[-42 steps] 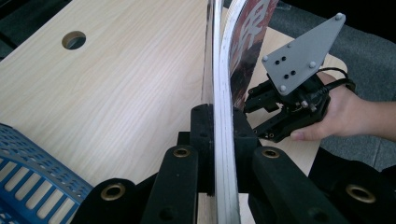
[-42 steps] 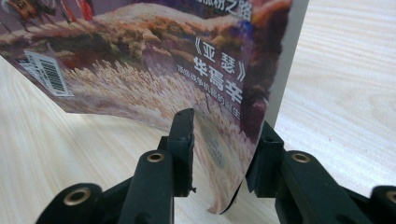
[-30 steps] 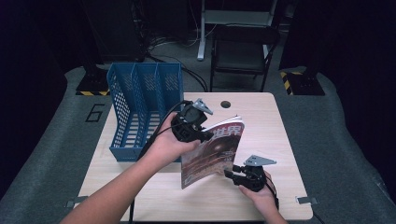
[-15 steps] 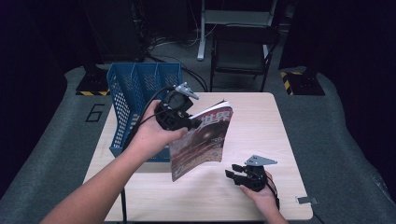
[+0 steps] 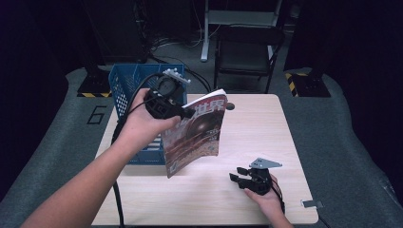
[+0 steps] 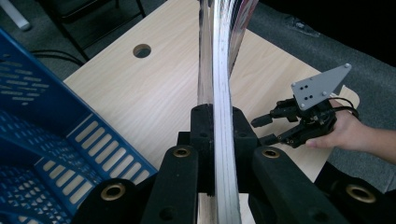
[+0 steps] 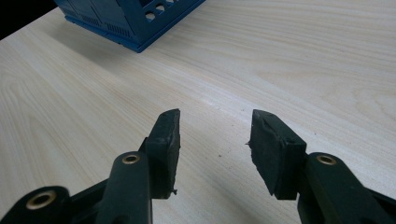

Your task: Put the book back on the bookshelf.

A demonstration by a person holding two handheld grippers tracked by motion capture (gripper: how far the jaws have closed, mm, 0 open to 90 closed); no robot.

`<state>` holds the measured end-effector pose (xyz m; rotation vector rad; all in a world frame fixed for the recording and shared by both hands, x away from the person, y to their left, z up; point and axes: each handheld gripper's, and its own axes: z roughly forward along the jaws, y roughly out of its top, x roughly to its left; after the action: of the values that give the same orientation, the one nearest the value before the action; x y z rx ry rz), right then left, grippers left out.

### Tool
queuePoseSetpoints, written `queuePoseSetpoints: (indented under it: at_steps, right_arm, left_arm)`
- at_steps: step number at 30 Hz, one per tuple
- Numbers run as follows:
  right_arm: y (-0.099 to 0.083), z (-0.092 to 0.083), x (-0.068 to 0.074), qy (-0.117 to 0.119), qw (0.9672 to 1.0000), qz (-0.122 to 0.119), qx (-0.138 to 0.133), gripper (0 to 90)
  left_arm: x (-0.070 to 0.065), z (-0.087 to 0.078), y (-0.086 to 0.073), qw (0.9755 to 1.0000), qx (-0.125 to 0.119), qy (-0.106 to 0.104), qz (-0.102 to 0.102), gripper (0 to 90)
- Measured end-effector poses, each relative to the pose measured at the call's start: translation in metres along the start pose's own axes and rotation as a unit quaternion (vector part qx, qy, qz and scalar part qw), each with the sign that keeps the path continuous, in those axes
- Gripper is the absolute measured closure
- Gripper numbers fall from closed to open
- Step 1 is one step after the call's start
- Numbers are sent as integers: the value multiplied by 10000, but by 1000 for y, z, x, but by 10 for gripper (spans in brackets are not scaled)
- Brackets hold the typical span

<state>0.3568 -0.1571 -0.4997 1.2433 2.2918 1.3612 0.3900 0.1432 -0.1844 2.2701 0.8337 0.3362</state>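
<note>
A glossy paper cover is seen on the magazine at the centre of the high view, its page edges shining. The table is topped with pale wood-grain laminate, smooth and matt. The file rack at upper left is made of perforated blue plastic. Matt black, slightly rough pads are borne by the right gripper, and a dull grey metal plate is carried on top.

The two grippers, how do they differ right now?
The left gripper is shut on the magazine, pads clamped on its edge; the right gripper stands open with nothing between its jaws, which have just been opening. The left gripper is held up above the table beside the blue file rack; the right gripper sits low at the table's near edge. Both are black, two-jawed and hand-held.
</note>
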Motion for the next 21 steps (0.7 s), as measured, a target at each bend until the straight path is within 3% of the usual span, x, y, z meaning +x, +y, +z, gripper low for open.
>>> queuePoseSetpoints:
  at_steps: [17,21]
  right_arm:
    - [0,-1,-1,58,10000,53,12,519]
    - [-1,0,-2,-41,10000,46,-1,519]
  left_arm:
    - [27,-17,5,9985,-153,206,-488,840]
    - [31,-20,6,9978,-151,262,-597,840]
